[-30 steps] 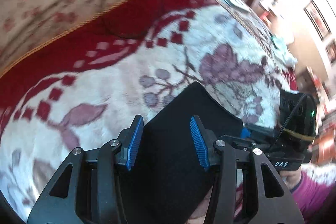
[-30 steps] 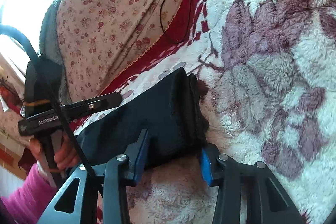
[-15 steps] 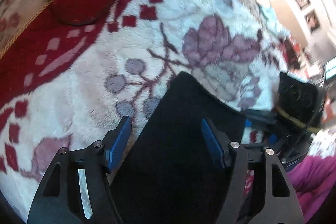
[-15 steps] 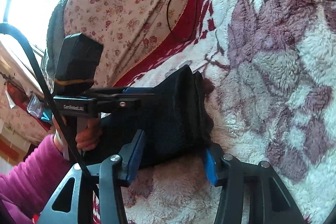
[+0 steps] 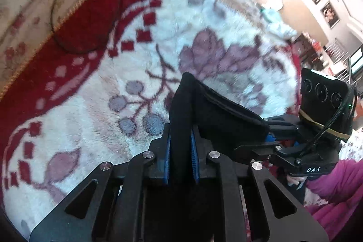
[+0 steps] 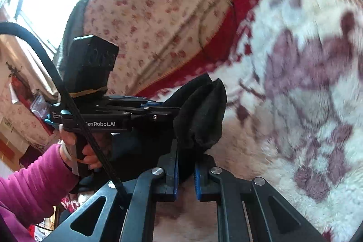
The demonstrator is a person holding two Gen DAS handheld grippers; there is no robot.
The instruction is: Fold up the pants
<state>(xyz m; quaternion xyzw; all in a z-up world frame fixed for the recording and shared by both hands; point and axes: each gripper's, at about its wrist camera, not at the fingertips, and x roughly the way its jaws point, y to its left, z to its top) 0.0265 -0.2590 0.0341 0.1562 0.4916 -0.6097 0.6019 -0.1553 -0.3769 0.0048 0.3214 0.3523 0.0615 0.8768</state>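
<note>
Above the floral blanket (image 5: 204, 22), both jaws, open half a second earlier, had closed on the black pants (image 5: 217, 115): left gripper (image 5: 180, 158), right gripper (image 6: 186, 170). Folded bundle lifted, probably for carrying away.

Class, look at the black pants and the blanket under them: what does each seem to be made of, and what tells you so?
Black pants: soft matte knit, perhaps fleece; they bunch in thick, limp folds without shine. Blanket: plush, fluffy pile, probably synthetic; fuzzy fibres show across its white, purple and red pattern.
</note>
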